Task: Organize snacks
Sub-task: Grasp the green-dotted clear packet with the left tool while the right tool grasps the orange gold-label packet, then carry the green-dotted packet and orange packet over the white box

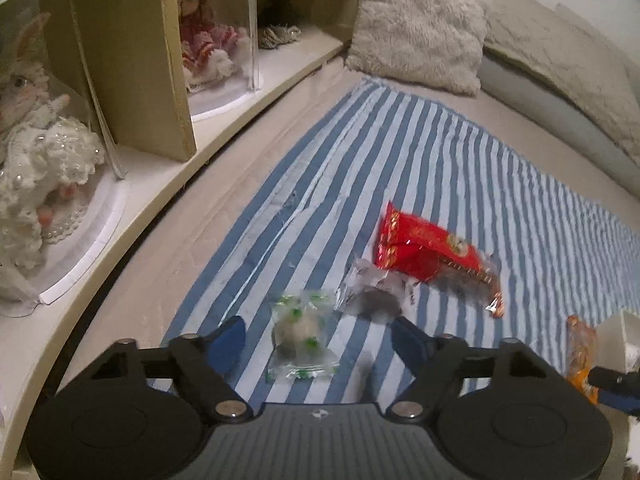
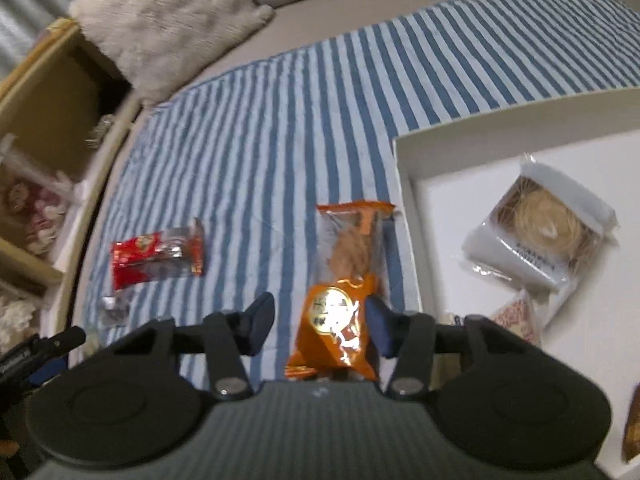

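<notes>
My left gripper (image 1: pixel 318 334) is open, its jaws on either side of a clear green-printed candy packet (image 1: pixel 302 338) lying on the blue striped cloth (image 1: pixel 400 152). A clear packet with a dark sweet (image 1: pixel 374 294) and a red snack packet (image 1: pixel 430 254) lie just beyond. My right gripper (image 2: pixel 320 320) is open around the near end of an orange snack packet (image 2: pixel 346 292) on the cloth, next to a white box (image 2: pixel 404 184). The box holds a clear-wrapped round pastry (image 2: pixel 540 226) and a pinkish packet (image 2: pixel 518 316). The red packet also shows in the right wrist view (image 2: pixel 156 254).
A cream shelf (image 1: pixel 224 120) with dolls in clear cases runs along the left. A fluffy white pillow (image 1: pixel 420 20) lies at the cloth's far end. The orange packet (image 1: pixel 580 354) and the white box corner (image 1: pixel 624 332) show at the left wrist view's right edge.
</notes>
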The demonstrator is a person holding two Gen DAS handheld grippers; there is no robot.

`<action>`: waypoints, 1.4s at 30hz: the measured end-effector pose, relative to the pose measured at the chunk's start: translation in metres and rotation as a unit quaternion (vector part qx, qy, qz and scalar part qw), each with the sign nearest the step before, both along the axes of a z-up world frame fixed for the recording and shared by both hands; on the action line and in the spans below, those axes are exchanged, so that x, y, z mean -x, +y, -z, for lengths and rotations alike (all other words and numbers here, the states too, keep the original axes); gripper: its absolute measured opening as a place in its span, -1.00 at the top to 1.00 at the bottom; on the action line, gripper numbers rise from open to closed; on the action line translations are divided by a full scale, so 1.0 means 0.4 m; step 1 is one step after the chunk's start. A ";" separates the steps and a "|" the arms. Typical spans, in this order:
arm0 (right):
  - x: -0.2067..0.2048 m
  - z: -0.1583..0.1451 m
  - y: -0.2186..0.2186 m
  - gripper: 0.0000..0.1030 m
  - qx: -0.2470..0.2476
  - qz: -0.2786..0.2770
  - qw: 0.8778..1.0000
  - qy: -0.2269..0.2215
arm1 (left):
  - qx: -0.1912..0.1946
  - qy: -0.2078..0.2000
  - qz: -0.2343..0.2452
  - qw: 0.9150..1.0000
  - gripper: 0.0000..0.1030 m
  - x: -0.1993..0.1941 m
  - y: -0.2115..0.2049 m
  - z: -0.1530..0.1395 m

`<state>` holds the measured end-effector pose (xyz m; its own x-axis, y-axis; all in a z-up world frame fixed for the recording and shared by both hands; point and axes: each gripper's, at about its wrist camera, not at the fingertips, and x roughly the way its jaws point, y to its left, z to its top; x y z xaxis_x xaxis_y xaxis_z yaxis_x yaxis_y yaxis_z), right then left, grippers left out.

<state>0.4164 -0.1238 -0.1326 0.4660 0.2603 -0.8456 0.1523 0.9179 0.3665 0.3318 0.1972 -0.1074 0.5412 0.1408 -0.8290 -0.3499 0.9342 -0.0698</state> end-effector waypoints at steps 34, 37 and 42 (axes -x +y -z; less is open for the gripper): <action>0.103 -0.014 0.216 -0.10 0.090 -0.371 0.924 -0.031 | 0.036 -0.006 -0.043 0.998 0.23 -0.007 0.049 0.059; 0.087 -0.013 0.194 -0.39 0.094 -0.304 0.948 -0.025 | 0.028 -0.005 -0.048 0.998 0.30 -0.010 0.044 0.059; 0.073 0.008 0.184 -0.64 0.073 -0.247 0.966 -0.016 | 0.015 -0.003 -0.045 0.999 0.34 -0.015 0.033 0.058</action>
